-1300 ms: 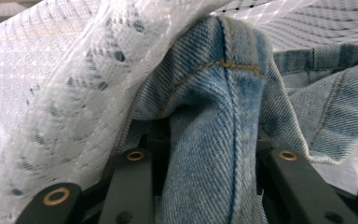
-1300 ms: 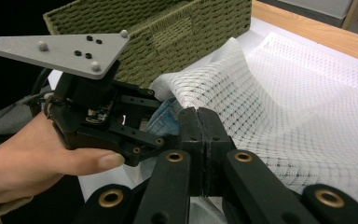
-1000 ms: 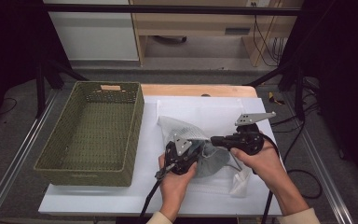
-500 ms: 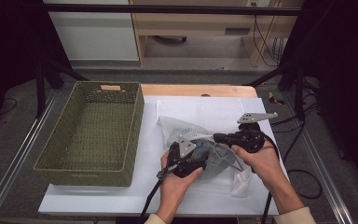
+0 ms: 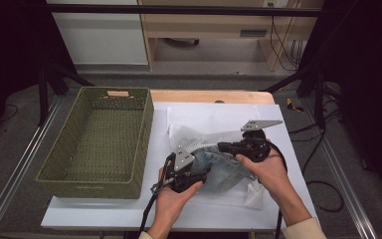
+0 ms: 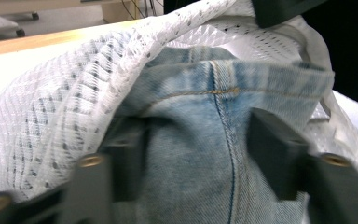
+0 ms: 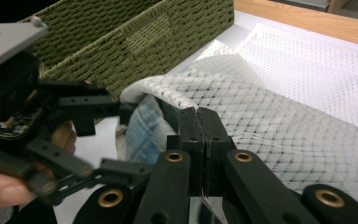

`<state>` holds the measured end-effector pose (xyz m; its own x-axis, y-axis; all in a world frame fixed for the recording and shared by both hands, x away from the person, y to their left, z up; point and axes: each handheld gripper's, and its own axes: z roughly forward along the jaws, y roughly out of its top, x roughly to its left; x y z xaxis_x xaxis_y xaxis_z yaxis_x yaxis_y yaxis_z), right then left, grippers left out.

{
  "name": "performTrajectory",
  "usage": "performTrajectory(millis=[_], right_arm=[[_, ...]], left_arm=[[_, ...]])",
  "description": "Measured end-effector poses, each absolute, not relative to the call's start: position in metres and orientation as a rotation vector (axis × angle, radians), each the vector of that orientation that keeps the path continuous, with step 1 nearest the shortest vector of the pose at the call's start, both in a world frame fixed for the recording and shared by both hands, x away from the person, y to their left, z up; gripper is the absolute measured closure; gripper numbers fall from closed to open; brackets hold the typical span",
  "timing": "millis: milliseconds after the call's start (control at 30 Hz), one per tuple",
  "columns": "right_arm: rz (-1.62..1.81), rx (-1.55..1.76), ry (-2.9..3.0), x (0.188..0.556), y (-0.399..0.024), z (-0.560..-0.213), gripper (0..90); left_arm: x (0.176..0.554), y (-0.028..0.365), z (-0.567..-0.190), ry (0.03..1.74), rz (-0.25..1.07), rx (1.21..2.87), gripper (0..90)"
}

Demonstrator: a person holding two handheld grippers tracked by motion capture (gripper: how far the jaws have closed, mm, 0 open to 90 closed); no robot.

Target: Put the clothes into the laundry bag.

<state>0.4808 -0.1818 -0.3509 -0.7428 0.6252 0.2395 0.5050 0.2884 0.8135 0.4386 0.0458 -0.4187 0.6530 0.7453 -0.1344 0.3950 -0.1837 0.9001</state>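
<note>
A white mesh bag lies on the table with blue jeans partly inside its mouth. My left gripper reaches in from the left. In the left gripper view its jaws sit on either side of a denim fold and have just been closing on it, under the mesh. My right gripper is shut on the bag's upper rim and holds it lifted. In the right gripper view its jaws pinch the mesh above the jeans, with the left gripper beyond.
A green woven basket stands on the left of the white table top, close beside the bag and near the left gripper. Metal rails run along both sides of the table. Cables trail off the front edge.
The left gripper has shifted slightly at the bag's mouth and regripped the denim. The right gripper has stayed in place, holding the bag's rim up.
</note>
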Motion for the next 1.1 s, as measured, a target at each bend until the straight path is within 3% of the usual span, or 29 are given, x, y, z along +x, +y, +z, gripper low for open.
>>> performTrajectory(millis=[200,300,467,567,1100], right_arm=[[1.453,1.043,2.422,0.48,-0.183,-0.346,89.8],[1.447,1.038,2.429,0.479,-0.182,-0.347,89.8],[1.435,1.039,2.423,0.479,-0.183,-0.351,89.8],[1.428,1.046,2.425,0.479,-0.183,-0.353,89.8],[1.442,0.978,2.444,0.467,-0.17,-0.35,89.9]], left_arm=[[0.455,0.032,-0.427,0.969,0.486,1.797,61.7],[0.462,0.027,-0.432,0.975,0.483,1.804,62.4],[0.461,0.03,-0.432,0.936,0.512,1.814,52.4],[0.455,0.036,-0.429,0.92,0.511,1.832,36.6],[0.4,0.066,-0.409,0.793,0.492,1.801,31.0]])
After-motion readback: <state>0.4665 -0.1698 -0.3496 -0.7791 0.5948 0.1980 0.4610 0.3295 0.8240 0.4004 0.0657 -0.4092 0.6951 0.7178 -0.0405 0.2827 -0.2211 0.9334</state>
